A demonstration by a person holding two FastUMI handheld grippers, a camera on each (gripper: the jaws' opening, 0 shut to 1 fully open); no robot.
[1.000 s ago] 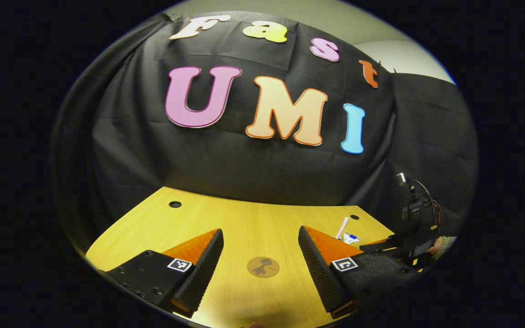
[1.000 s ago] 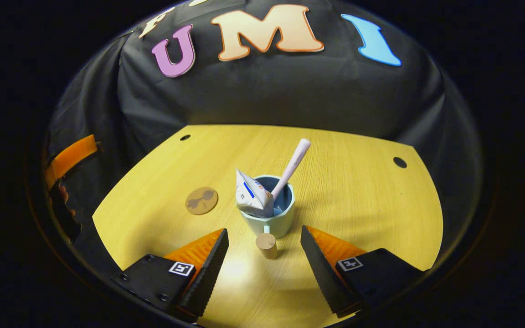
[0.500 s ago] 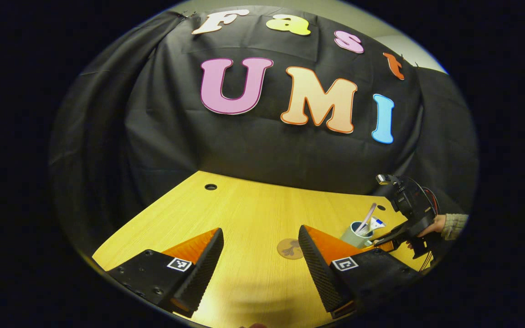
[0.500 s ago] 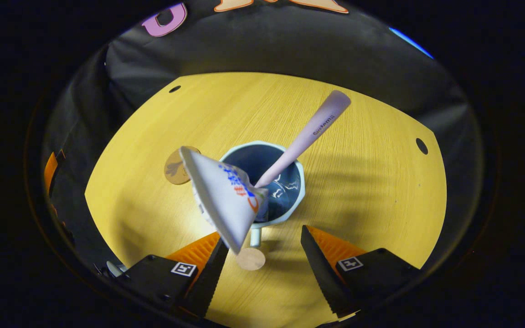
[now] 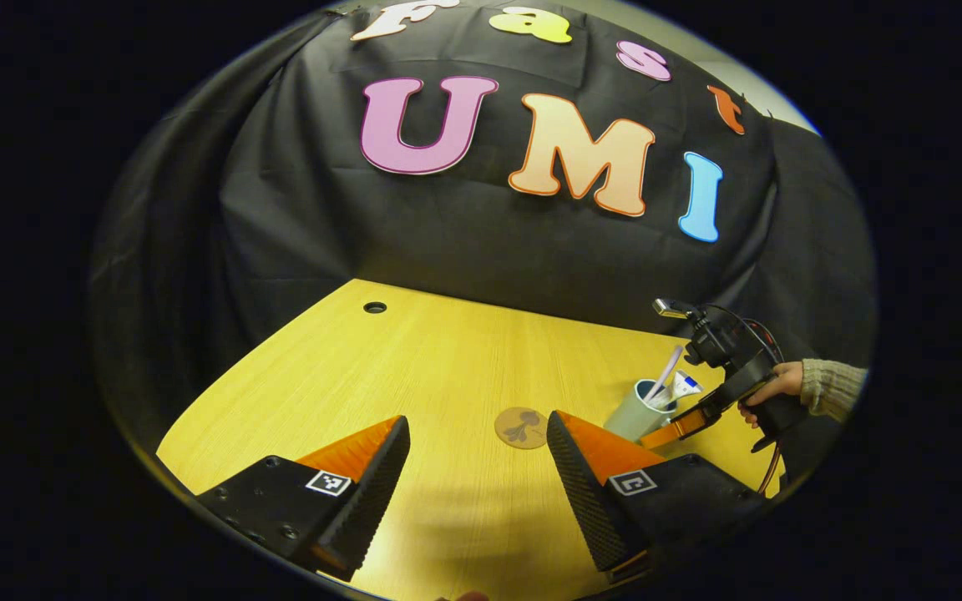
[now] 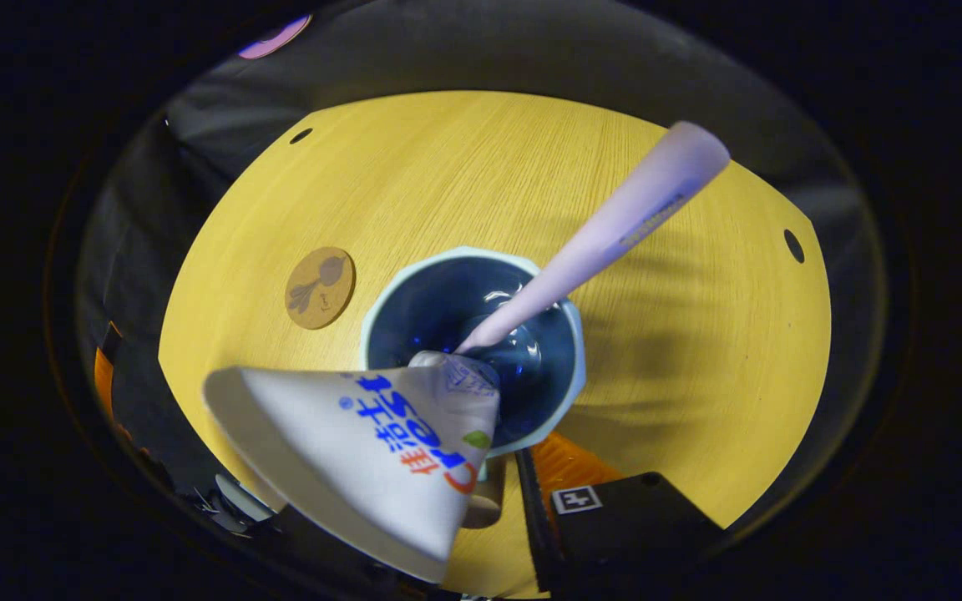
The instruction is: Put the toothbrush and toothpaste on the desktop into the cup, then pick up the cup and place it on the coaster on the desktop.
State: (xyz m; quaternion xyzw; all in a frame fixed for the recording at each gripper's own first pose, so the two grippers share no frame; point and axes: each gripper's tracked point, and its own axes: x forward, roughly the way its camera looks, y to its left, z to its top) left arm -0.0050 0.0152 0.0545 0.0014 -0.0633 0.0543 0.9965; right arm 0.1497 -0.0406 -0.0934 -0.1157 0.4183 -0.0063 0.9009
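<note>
A pale-green cup with a dark inside stands on the wooden desktop, seen from above in the right gripper view. A pink toothbrush and a white toothpaste tube lean in it. My right gripper is at the cup's handle. Its right finger sits against the handle, and the tube hides the left one. The round brown coaster lies left of the cup. In the left gripper view my left gripper hangs open over the desktop, near the coaster, with the cup farther right.
A hand with a knitted sleeve holds the right gripper at the desktop's right edge. Cable holes mark the far corners. The black cloth wall closes off the back and sides.
The right gripper has moved down and forward over the cup, and its right finger has closed in beside the handle. The left gripper's view has tilted down a little; it stays open.
</note>
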